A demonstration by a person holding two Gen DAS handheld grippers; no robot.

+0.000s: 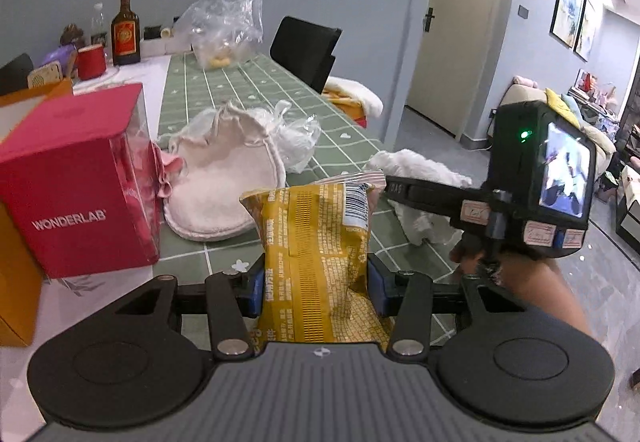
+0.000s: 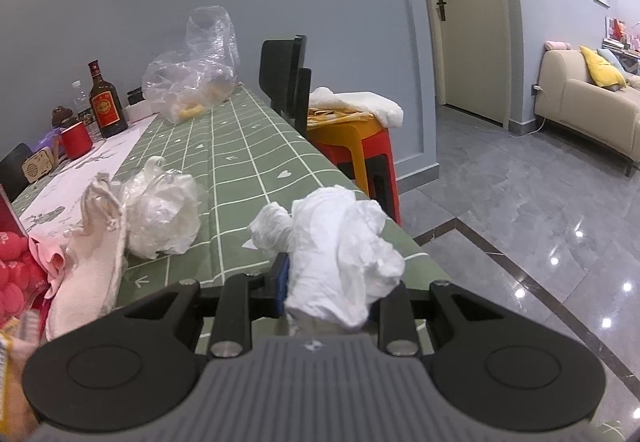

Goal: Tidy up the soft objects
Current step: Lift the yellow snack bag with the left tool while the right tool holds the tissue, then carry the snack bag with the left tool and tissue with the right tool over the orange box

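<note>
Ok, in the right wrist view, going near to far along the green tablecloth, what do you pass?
White crumpled cloth held between the fingers → cream pouch → crumpled clear plastic bag → red mug → dark bottle with a red label → big clear plastic bag.

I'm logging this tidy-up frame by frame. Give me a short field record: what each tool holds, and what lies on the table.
left tool: shut on yellow crinkly snack bag
right tool: shut on crumpled white cloth
table: green checked tablecloth
on table: cream drawstring pouch, clear plastic bag, red box
</note>
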